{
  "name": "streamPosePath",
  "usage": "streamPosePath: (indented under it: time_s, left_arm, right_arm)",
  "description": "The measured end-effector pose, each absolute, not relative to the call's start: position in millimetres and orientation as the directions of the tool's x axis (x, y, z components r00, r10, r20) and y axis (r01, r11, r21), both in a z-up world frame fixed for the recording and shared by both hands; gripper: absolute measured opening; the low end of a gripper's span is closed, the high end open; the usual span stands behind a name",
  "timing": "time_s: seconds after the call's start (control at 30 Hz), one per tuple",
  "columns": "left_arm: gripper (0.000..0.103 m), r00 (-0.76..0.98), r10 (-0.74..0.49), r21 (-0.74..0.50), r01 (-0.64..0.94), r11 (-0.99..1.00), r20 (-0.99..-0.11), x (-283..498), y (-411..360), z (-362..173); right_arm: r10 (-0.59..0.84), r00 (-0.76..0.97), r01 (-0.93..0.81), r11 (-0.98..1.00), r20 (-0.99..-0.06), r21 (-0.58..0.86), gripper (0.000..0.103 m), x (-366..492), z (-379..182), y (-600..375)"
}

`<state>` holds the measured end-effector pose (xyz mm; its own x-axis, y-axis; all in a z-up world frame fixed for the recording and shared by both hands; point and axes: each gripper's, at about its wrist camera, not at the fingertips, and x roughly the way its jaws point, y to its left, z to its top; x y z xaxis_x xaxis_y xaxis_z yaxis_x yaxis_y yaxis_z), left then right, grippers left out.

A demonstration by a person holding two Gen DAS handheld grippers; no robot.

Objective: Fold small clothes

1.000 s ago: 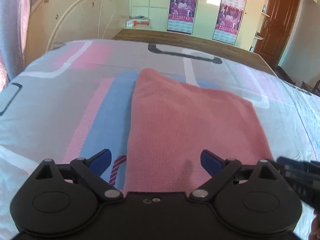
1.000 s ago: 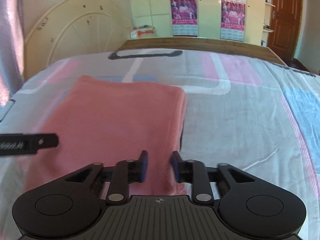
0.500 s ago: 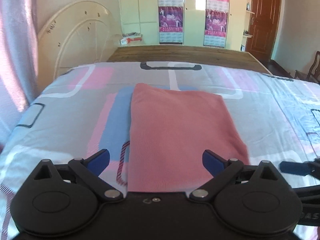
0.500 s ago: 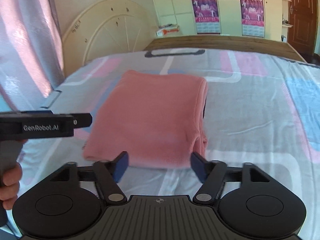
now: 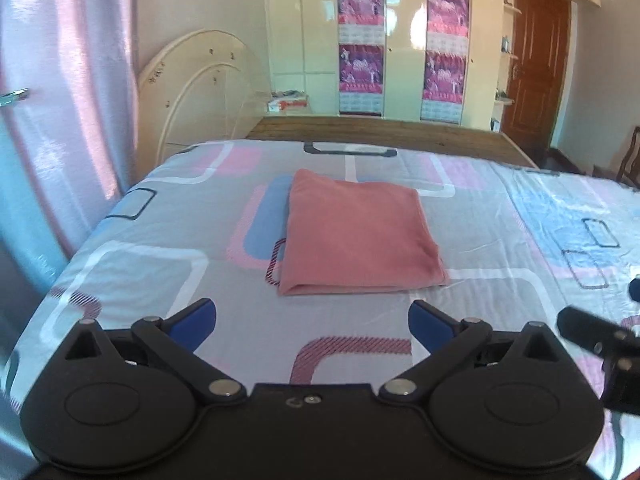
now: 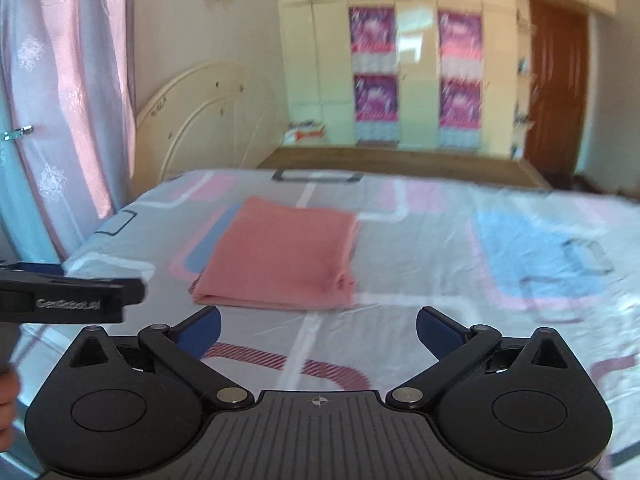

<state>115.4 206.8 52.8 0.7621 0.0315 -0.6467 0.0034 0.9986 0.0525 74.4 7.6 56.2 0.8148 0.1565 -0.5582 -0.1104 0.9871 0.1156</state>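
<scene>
Two hand-held black grippers with blue pads hang above the near end of the bed, both aimed at the folded salmon-pink knit garment, which lies flat on the grey bedsheet with pink, blue and white rounded rectangles. Neither touches the garment; bare sheet shows between its near edge and both sets of pads. The left gripper has its jaws opening and already spread wide, with nothing between them. The right gripper does the same, jaws opening, wide and empty. Seen from the left gripper, the garment sits straight ahead, so I judge the left hand the better lined up; from the right gripper it lies ahead and a little to the left. Its long axis runs away from the grippers toward the wooden footboard beyond it, and the layered edge faces them. Containers: I see none on the bed. To my eye the fold looks finished, or one more halving remains.
</scene>
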Motion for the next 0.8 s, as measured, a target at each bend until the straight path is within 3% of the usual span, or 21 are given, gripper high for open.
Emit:
streamPosePath:
  time_s: [0.33, 0.8]
  left_arm:
    - [0.102, 0.791, 0.061, 0.054, -0.035, 0.998, -0.609, 46, 211, 80]
    - [0.102, 0.816, 0.075, 0.062, -0.048, 0.997, -0.573, 15, 205, 96]
  right_arm:
    - [0.149, 0.886, -0.116, 0.988, -0.438, 0.101, 0.103, 0, 93, 19]
    - [0.165, 0.891, -0.137, 0.986, -0.424, 0.095, 0.103, -24, 92, 17]
